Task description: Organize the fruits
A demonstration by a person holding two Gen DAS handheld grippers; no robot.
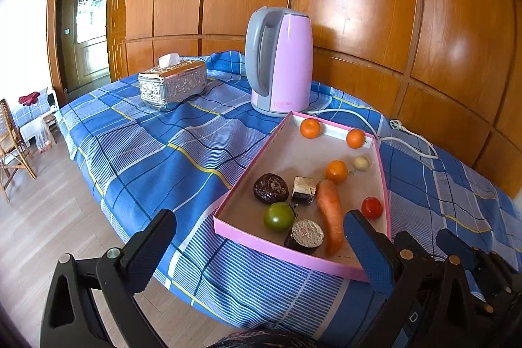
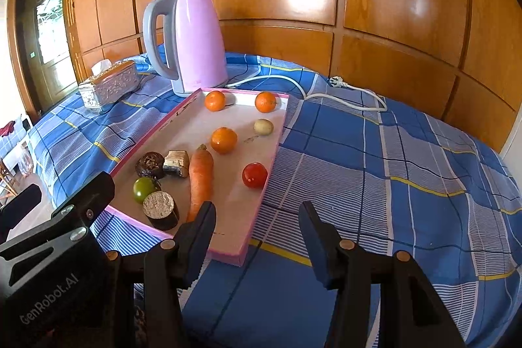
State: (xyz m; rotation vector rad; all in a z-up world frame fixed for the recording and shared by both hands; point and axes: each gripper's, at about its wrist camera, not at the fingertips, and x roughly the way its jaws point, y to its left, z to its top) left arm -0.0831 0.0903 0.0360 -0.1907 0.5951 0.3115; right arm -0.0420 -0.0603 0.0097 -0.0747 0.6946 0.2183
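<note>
A pink kettle (image 2: 192,44) and silver tissue box (image 2: 109,85) are seen behind the pink tray (image 2: 261,191), where carrot (image 2: 200,181), tomato (image 2: 254,175) and oranges are laid. Both the left gripper (image 1: 261,247) and right gripper (image 2: 257,237) are held wide open, nothing gripped.

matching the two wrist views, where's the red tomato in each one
Left wrist: the red tomato lies lower right, by the pink tray's right wall.
Right wrist: the red tomato lies at centre, near that same wall.
Shared landmark: the carrot lies just left of it.
</note>
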